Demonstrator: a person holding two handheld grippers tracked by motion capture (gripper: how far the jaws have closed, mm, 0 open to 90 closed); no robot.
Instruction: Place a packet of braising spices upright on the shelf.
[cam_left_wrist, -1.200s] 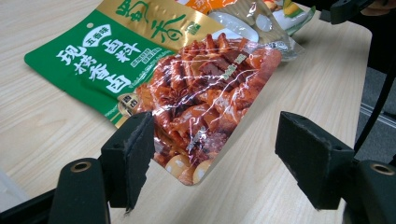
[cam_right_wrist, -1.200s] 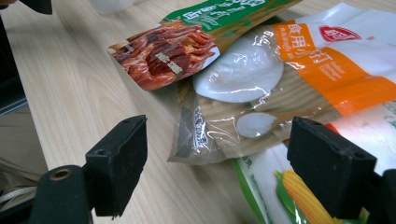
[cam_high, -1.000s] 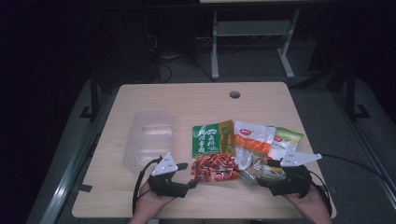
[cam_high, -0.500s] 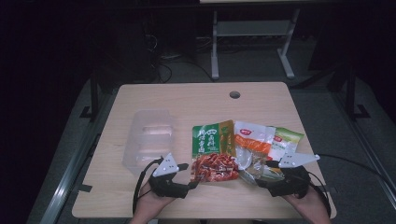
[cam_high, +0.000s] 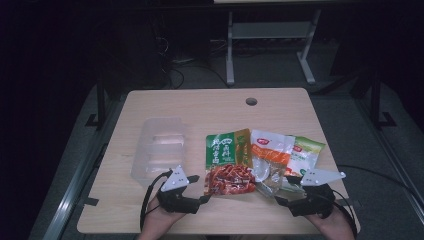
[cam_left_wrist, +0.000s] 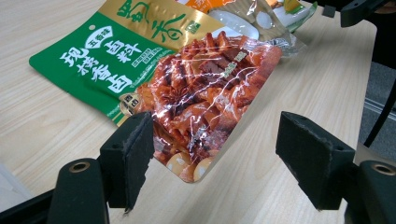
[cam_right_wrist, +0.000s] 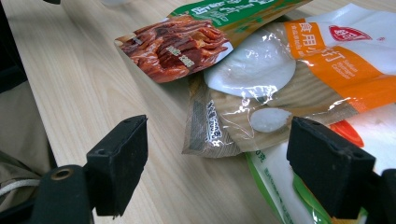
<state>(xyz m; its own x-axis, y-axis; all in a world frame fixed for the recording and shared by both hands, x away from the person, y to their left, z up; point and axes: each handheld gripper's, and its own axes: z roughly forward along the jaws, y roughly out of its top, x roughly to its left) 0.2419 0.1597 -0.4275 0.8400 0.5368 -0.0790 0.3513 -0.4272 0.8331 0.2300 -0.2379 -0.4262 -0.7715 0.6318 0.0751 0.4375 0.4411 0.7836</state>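
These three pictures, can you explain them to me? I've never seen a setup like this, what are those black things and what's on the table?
No robot here: a person holds a hand-operated gripper in each hand. The high view looks down on a wooden table; the left gripper and right gripper sit near its front edge. The other two pictures come from cameras riding on those grippers, looking out between their black jaws.

On the table lie three snack packets, overlapping: a green and gold packet with a clear window showing reddish spices, an orange and white packet, and a light green packet. A clear plastic container sits to the left.

Nothing is held. Both grippers are open, each aimed at a packet's corner.
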